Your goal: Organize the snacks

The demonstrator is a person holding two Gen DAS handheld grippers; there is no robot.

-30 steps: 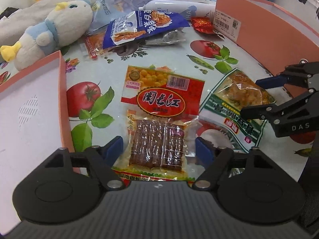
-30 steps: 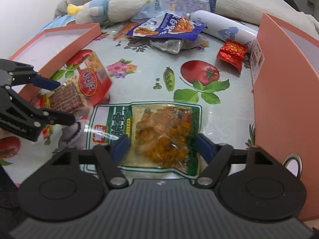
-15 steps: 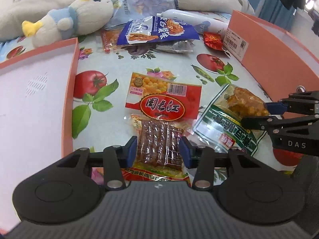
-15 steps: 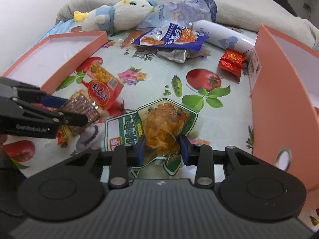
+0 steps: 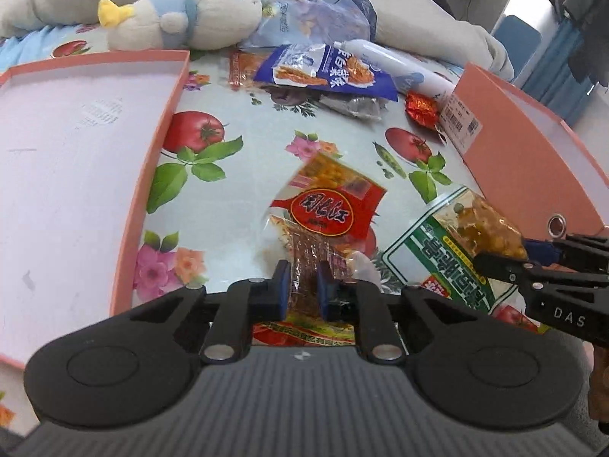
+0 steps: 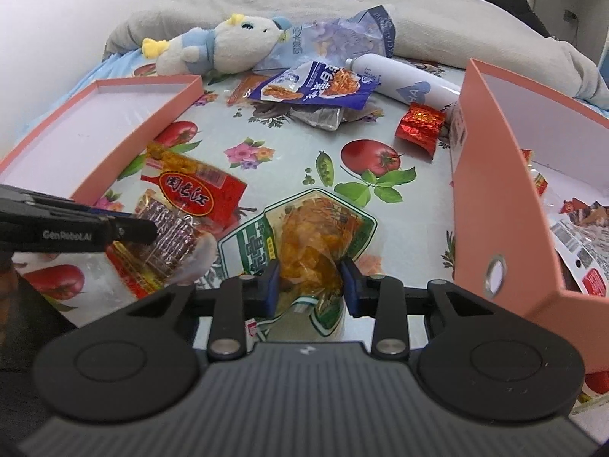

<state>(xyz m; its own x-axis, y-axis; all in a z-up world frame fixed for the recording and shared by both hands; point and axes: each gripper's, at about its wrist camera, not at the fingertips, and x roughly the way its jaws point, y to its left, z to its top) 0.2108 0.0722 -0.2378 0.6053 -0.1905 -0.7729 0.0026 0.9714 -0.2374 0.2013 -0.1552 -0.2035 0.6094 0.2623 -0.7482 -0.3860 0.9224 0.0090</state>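
Observation:
My left gripper [image 5: 302, 285] is shut on the near end of a red snack packet [image 5: 335, 209] with brown strips, lifted and tilted above the table; it also shows in the right wrist view [image 6: 190, 198]. My right gripper [image 6: 310, 285] is shut on a green-and-white packet of orange snack [image 6: 304, 236], raised off the table; it also shows in the left wrist view [image 5: 449, 243]. A shallow pink lid [image 5: 160, 129] lies to the left. A deep pink box [image 6: 495, 190] stands to the right with several packets inside.
At the back lie a blue snack bag [image 6: 323, 87], a red foil packet [image 6: 418, 125], a white bottle [image 6: 403, 80], a plush duck [image 6: 220, 45] and a pale blue bag [image 6: 342, 34]. A grey blanket runs behind them.
Both grippers closed on their packets and lifted them off the table. Both views rose and pulled back, showing more of the lid and the box.

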